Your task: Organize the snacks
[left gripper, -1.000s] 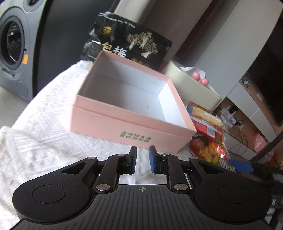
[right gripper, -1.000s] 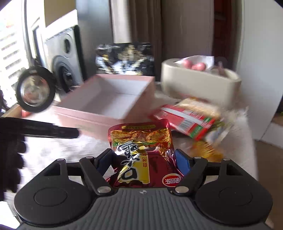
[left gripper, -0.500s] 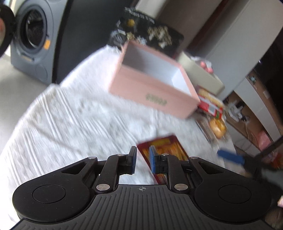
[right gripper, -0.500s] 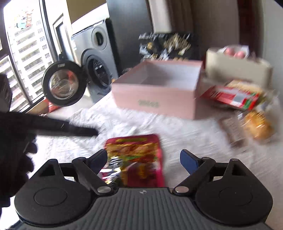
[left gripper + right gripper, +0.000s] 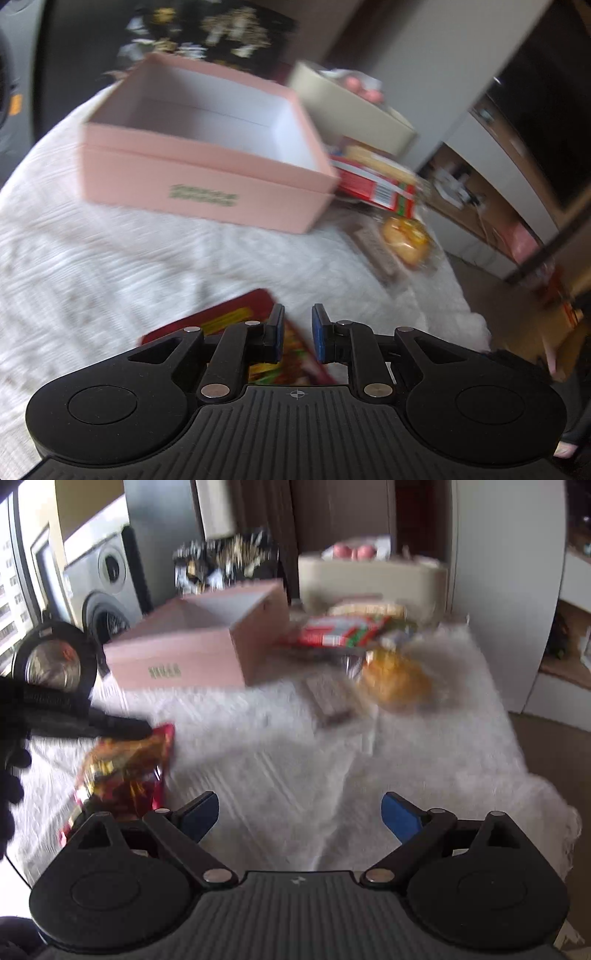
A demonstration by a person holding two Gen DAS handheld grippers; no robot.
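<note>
Red packet (image 5: 125,771) now lies flat on the white cloth (image 5: 295,757), released: a second ago it was between the right gripper's fingers, and half a second ago it lay dead ahead of them. Right gripper (image 5: 299,814) has since swung away, so the packet sits at 9 o'clock in its view, clear of both pads. Fingers spread wide, nothing between them.

Left gripper (image 5: 298,334): pads close together with a narrow gap, holding nothing. It hovers over the packet (image 5: 236,317), whose corner shows beneath the left pad; contact cannot be told through the blur.

Farther out, 12 o'clock in the left view: pink box (image 5: 207,155), open, white interior with nothing in it. Snack pile at 1 to 2 o'clock, just beside the box's right wall: red-and-green pack (image 5: 373,181), orange bag (image 5: 404,238), brown bar (image 5: 373,243). Beige tub (image 5: 351,107) behind them; black bag (image 5: 210,33) standing behind the box.

Judgement: no snack is boxed yet.

Risks:
- Packet lies flat on soft cloth; a near-closed left gripper coming down could pinch cloth along with foil, or just skid the packet.
- Dragging the cloth would shift box and pile, which sits near the table's right edge.
- Both views are smeared, so the approach line is uncertain.
</note>
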